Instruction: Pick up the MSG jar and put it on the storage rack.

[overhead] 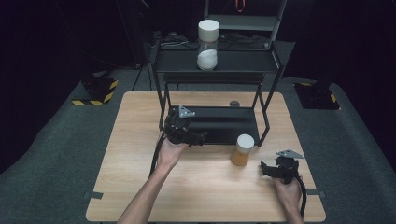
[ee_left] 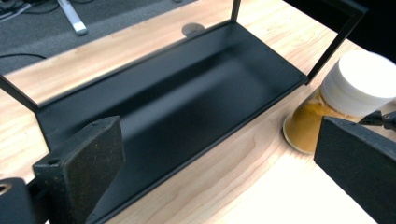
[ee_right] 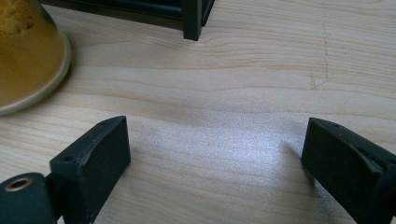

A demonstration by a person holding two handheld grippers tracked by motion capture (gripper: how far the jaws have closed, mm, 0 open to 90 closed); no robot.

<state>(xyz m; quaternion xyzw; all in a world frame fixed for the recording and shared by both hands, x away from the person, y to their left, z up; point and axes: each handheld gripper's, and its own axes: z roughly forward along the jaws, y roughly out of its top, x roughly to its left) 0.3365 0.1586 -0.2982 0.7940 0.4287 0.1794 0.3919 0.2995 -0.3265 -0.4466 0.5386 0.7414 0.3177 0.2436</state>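
1. The right hand-held gripper [overhead: 267, 168] sits low over the bare desk [overhead: 140, 186] with its jaws spread and nothing between them. The orange-filled jar [overhead: 242, 150] stands just beside it, toward the rack. A careless sweep that way could knock the tall, narrow jar over.
2. The left hand-held gripper [overhead: 201, 138] is also spread and empty, over the front edge of the rack's black lower tray [ee_left: 187, 102]. Reaching sideways for the jar, its jaw could catch the rack's front post [ee_left: 334, 42] or shove the jar instead of straddling it.
3. The jar's white lid [ee_left: 359, 81] is wider than the glass under it; a pinch on the lid alone may slip or lift it off.
4. On the upper shelf [overhead: 243, 60] stands a white-filled jar [overhead: 208, 44]; jolting the rack could topple it.
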